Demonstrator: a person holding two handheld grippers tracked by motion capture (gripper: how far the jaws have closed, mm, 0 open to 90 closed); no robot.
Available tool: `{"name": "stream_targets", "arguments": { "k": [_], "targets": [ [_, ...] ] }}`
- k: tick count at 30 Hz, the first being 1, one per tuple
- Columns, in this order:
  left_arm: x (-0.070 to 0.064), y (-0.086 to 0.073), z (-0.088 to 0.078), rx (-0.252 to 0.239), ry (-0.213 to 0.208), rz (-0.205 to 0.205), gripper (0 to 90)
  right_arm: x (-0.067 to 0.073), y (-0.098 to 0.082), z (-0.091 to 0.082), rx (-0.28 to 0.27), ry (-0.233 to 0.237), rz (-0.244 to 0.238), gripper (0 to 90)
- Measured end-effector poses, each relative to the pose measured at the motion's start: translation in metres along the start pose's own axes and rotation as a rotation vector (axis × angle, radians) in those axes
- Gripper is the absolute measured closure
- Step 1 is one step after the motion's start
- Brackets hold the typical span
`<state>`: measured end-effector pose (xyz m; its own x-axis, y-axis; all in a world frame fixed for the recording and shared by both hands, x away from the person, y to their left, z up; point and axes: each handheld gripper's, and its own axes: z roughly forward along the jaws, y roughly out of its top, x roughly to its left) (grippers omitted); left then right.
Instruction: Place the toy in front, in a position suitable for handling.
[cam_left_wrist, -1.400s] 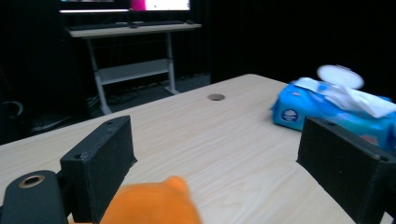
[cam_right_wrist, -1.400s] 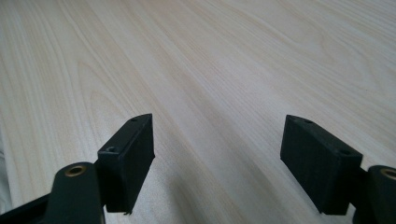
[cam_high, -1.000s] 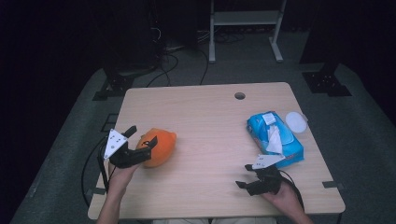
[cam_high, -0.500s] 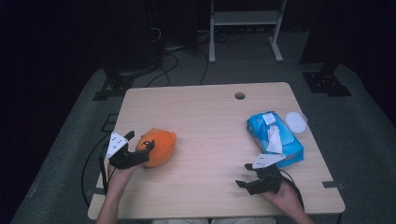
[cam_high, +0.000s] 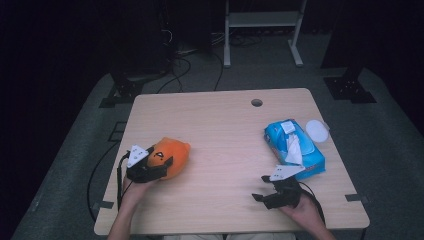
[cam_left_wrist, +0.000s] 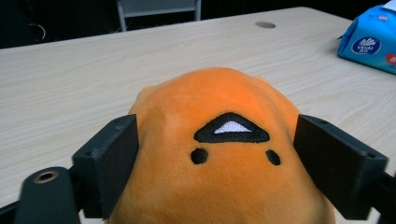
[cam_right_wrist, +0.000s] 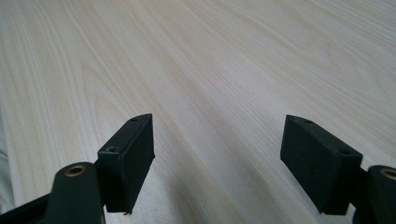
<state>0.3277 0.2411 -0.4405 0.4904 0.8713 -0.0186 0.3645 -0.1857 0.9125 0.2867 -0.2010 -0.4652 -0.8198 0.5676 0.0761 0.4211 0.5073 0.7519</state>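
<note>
Straddling the plush (cam_left_wrist: 219, 154) at lower left, your left gripper (cam_high: 150, 167) has been closing, pads flanking it; right gripper (cam_high: 278, 192) gapes empty, well apart.

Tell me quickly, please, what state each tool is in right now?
Left tool: jaws just closing around the orange plush toy, pads touching its sides.
Right tool: open, nothing between the jaws, over the table.

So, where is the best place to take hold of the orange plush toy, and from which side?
Across its rounded body, from the person's side. The orange plush toy lies low on the table, its soft flanks free. The left gripper already straddles them; its jaws have just been closing, both pads at the plush, though firm pressure cannot be told.
</note>
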Motion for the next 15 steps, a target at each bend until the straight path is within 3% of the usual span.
{"name": "stream_targets", "arguments": {
  "k": [6,15],
  "targets": [
    [0.0018,0.0014,-0.0017,0.039,0.017,-0.021,31.7,0.0004,-0.0001,0.0003,0.000,0.003,0.000,24.9],
    [-0.0003,0.0019,-0.0025,0.034,0.039,0.008,46.9,-0.0002,-0.0001,-0.0006,-0.003,0.002,0.003,24.9]
  ]
}}
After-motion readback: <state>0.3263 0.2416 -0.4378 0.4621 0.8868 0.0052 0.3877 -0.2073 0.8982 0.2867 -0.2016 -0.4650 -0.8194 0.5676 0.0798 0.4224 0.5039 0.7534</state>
